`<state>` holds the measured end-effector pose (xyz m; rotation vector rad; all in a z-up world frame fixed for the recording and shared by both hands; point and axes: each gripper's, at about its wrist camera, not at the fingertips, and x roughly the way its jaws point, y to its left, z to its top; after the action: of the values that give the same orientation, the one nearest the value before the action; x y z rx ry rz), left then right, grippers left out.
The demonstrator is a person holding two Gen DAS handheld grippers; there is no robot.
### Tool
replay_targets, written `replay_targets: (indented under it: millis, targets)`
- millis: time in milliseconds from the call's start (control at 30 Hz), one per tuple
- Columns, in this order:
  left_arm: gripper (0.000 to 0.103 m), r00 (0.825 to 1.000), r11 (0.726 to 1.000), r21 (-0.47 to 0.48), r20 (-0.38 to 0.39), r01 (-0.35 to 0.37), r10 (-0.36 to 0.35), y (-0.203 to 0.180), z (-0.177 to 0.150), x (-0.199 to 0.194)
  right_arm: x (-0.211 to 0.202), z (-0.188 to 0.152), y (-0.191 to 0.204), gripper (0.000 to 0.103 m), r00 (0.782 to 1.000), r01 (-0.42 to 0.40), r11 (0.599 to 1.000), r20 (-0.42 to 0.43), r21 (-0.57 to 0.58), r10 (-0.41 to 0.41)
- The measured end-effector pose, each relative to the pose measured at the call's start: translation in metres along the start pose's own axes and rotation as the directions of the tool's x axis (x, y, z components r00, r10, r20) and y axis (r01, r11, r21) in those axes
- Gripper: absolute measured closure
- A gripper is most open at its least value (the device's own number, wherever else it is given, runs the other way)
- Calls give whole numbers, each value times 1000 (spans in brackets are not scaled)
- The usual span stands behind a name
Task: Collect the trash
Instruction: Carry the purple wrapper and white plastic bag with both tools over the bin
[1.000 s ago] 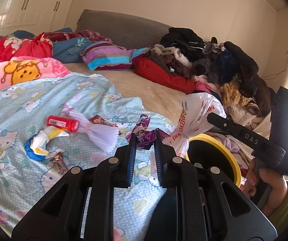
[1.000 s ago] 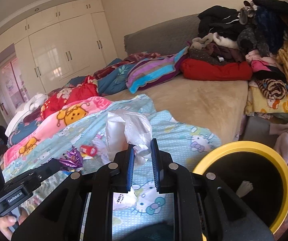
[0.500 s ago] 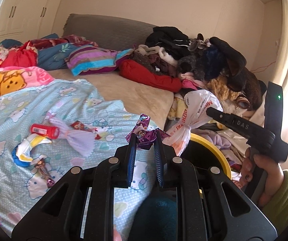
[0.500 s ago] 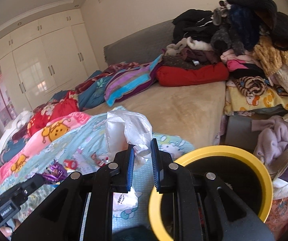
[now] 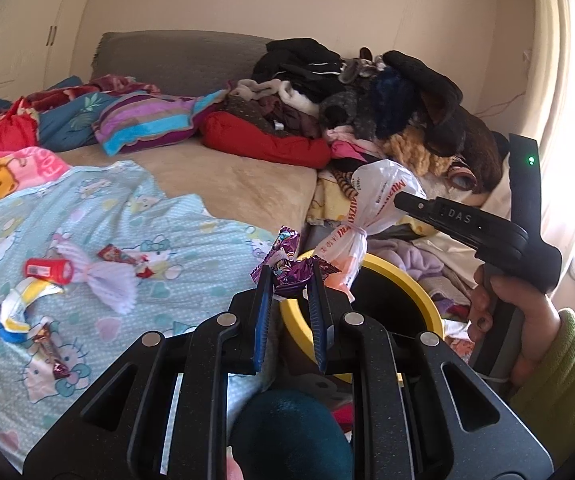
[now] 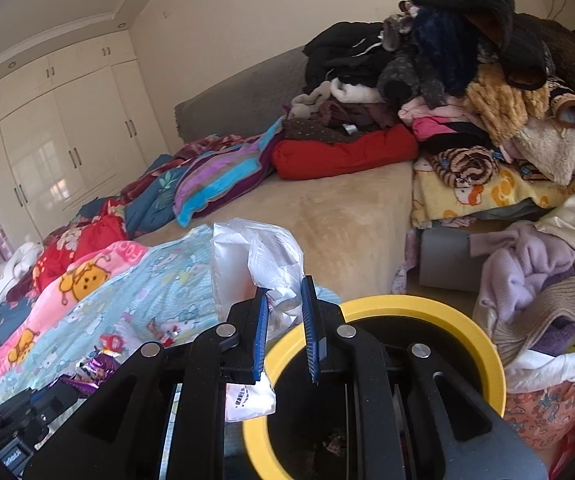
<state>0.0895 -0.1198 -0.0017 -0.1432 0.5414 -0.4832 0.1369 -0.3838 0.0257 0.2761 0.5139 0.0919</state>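
A purple wrapper (image 5: 289, 270) is clamped between the fingers of the left gripper (image 5: 287, 276), held at the near-left rim of the yellow bin (image 5: 415, 288). A white plastic bag (image 6: 263, 264) is pinched by the right gripper (image 6: 285, 300), just over the bin's far-left edge. A red tube (image 5: 47, 271) and other wrappers are left on the blue blanket (image 5: 127, 208), far left

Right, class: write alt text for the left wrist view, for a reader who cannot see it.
The left gripper pinches a purple wrapper above a yellow-rimmed bin beside a bed. The right gripper holds a knotted plastic bag over the bin; more litter lies on the blue blanket.
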Motion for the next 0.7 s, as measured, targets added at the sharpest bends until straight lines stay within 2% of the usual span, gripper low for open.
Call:
replay_targets:
  millis: [700]
  targets:
    - [91, 997, 996, 68, -56, 64, -61, -33, -7, 38, -3, -2, -52, 87, 993, 119, 991, 8, 63, -119]
